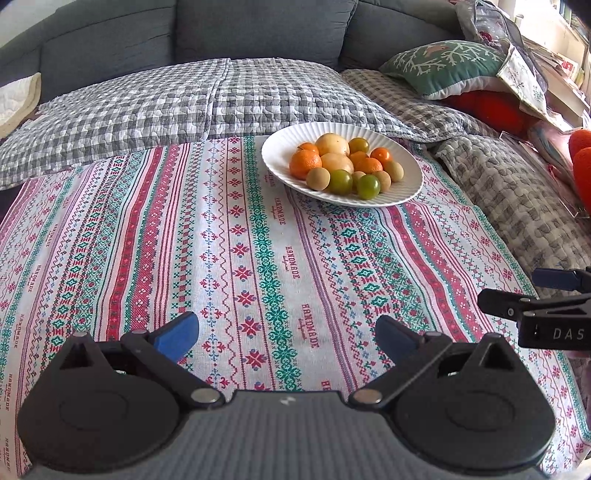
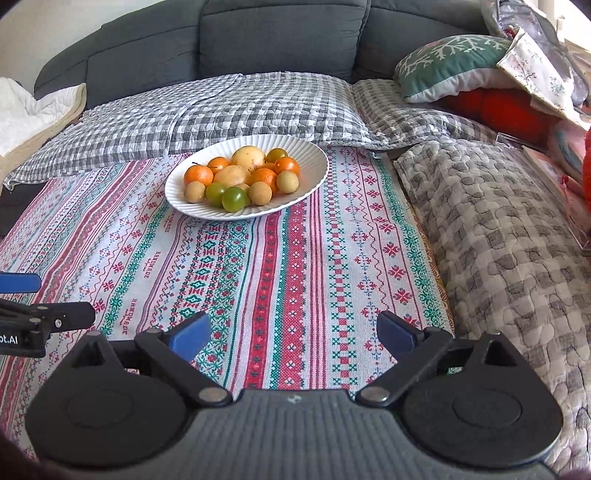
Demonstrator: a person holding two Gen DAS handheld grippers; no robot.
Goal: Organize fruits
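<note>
A white ribbed plate stands at the far end of a patterned cloth; it also shows in the right wrist view. It holds several fruits: orange tangerines, yellow round fruits, green ones and small tan ones. My left gripper is open and empty, low over the near cloth, well short of the plate. My right gripper is open and empty beside it, and its fingers show at the right edge of the left wrist view.
The cloth lies on a table set against a grey sofa covered with checked quilts. Cushions and clutter pile up at the right. A folded quilt lies along the cloth's right edge.
</note>
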